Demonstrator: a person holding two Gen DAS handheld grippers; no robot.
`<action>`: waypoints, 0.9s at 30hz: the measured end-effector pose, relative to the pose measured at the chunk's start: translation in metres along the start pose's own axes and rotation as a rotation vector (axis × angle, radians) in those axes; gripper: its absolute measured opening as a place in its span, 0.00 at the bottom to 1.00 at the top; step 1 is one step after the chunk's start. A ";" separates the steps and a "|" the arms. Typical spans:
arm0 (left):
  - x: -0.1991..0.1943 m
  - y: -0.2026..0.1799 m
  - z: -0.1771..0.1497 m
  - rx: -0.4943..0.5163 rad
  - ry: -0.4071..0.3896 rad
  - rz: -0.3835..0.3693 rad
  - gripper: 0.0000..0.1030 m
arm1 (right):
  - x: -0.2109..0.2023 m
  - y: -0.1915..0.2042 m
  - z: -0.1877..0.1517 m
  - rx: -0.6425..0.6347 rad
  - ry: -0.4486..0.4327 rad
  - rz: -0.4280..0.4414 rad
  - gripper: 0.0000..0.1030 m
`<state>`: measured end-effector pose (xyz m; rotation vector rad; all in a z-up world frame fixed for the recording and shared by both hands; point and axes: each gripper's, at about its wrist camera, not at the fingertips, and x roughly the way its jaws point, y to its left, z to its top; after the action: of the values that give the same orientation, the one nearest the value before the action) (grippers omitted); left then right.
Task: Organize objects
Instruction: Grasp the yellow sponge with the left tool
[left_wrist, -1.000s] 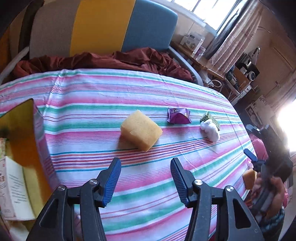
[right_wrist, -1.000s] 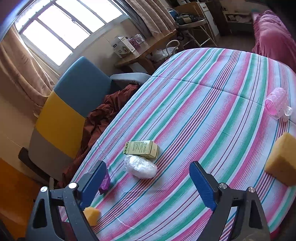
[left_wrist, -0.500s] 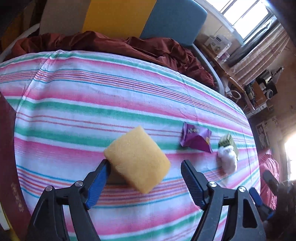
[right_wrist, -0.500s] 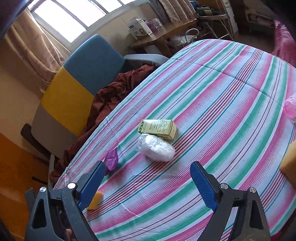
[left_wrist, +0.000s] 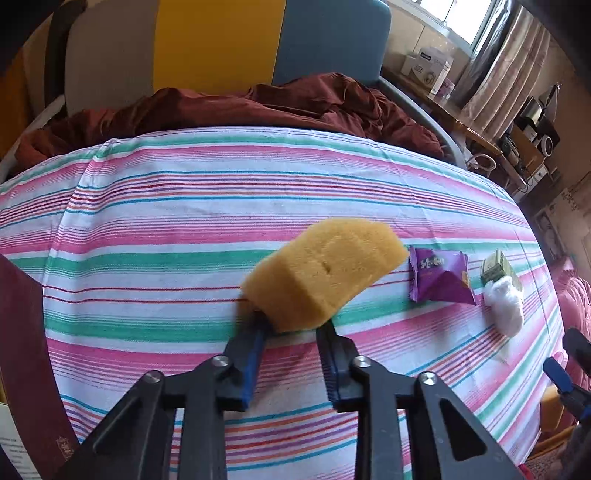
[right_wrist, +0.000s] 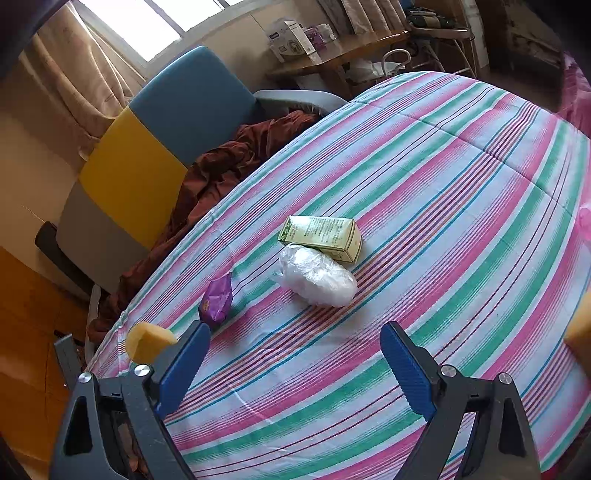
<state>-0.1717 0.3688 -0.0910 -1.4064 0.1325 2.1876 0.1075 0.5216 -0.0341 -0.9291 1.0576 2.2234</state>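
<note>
Pinching the sponge (left_wrist: 321, 273), left gripper (left_wrist: 291, 325) tilts it above the tablecloth (left_wrist: 184, 206).

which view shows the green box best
The right wrist view. There the green box lies whole and unblocked on the striped cloth, its printed top and side facing the camera, with the white plastic bundle in front of it. In the left wrist view it is small near the right edge, partly hidden by that bundle.

Your left gripper (left_wrist: 291, 325) and right gripper (right_wrist: 293, 354): black plastic frames, triangular cutouts, silver screws, ribbed blue pads (right_wrist: 406, 373).
</note>
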 end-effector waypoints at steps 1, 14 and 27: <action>-0.002 0.000 -0.002 0.005 0.007 -0.009 0.25 | 0.001 0.000 0.000 -0.006 0.004 -0.004 0.91; -0.041 -0.009 -0.011 0.136 -0.073 0.013 0.75 | 0.004 0.003 -0.004 -0.025 0.027 -0.011 0.91; -0.003 -0.031 0.023 0.238 -0.090 -0.012 0.51 | 0.011 0.007 -0.007 -0.043 0.058 -0.002 0.91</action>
<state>-0.1746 0.4026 -0.0720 -1.1724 0.3391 2.1407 0.0979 0.5137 -0.0421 -1.0187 1.0379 2.2382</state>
